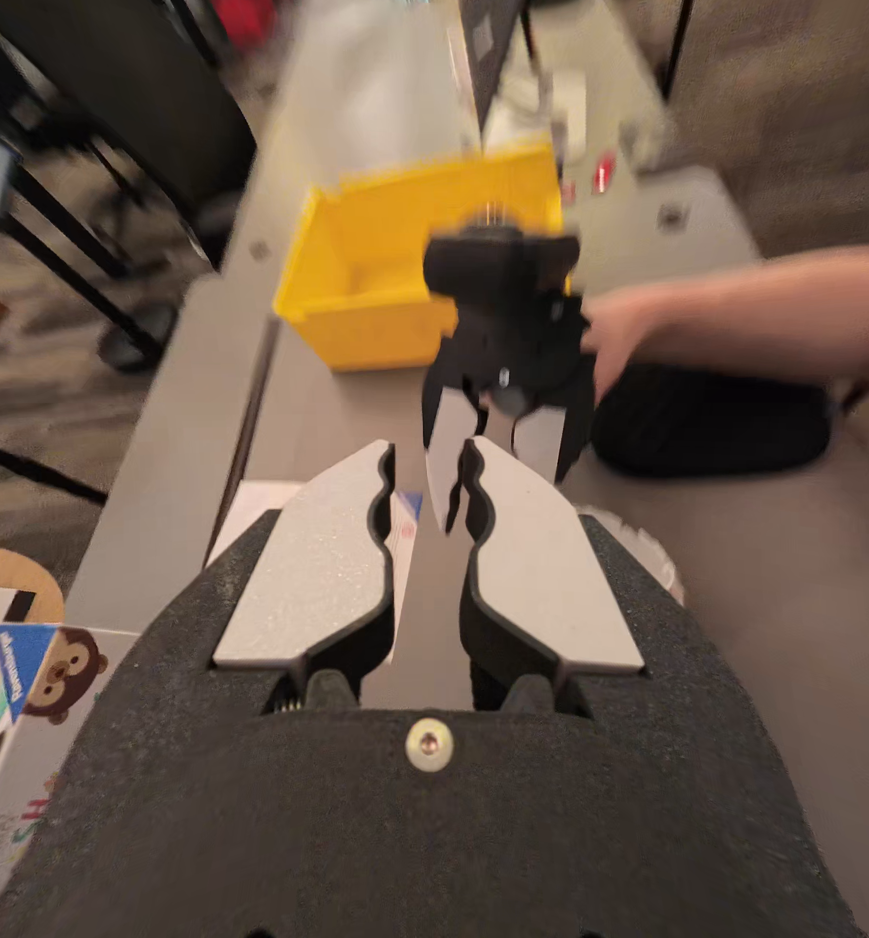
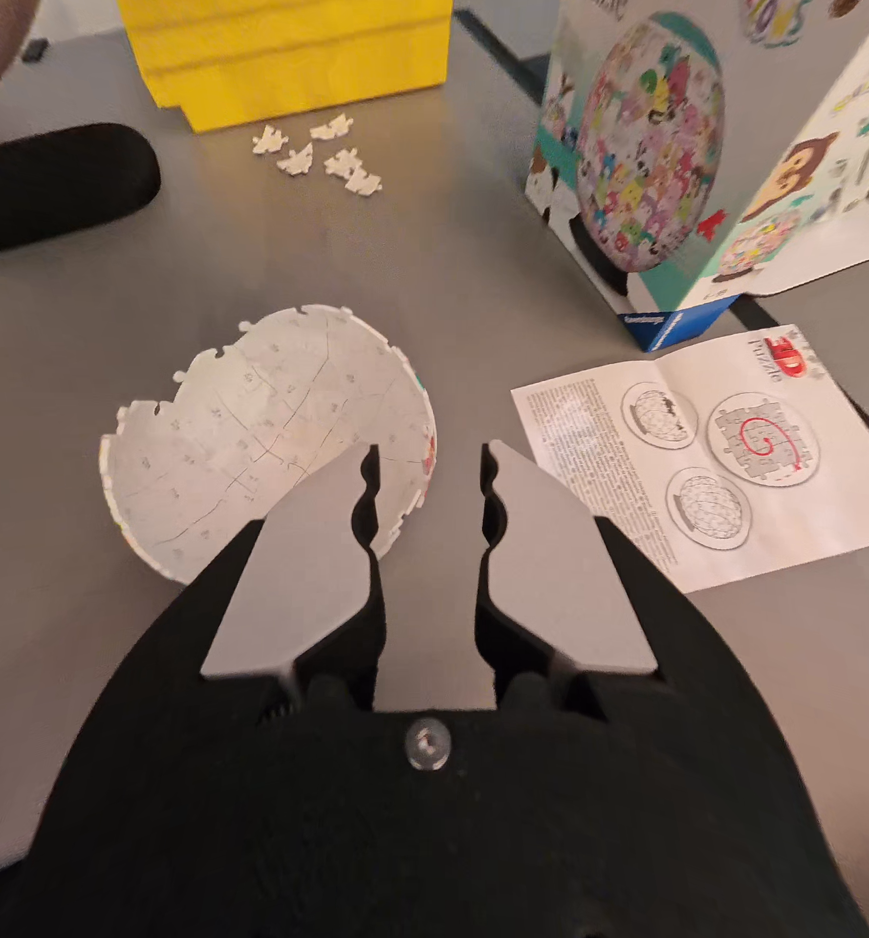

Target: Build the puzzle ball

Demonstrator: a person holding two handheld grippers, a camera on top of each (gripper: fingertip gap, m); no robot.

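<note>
A grey table [image 2: 473, 243] seen from two hand-held grippers. The right gripper [image 2: 428, 451] hovers low over the near part of the table, its jaws apart with bare tabletop showing through the gap and nothing between them. Just left of its tips, partly hidden under the left finger, lies the half-built puzzle ball [image 2: 249, 426]: one white bowl-shaped shell, hollow side up, with a jagged toothed rim along its far and left edges and a sliver of coloured outer surface at its right edge. Open table surrounds the shell on its left and far sides.

Farther off, five loose white puzzle pieces [image 2: 315, 152] lie in a small cluster, just in front of one yellow bin [image 2: 290, 56] at the far edge. At far left rests a black padded object [image 2: 51, 182]. To the right stands one puzzle box [image 2: 640, 152] printed with a colourful ball, and in front of it one unfolded instruction sheet [image 2: 701, 457] lies flat, near the right finger but not touching it.

In the blurred left wrist view, the left gripper [image 1: 428, 446] has its jaws apart and empty, and points along the table toward the yellow bin. The right gripper faces it, close to its tips, held by a person's hand [image 1: 620, 335]. The table's left edge drops to carpeted floor [image 1: 41, 396].
</note>
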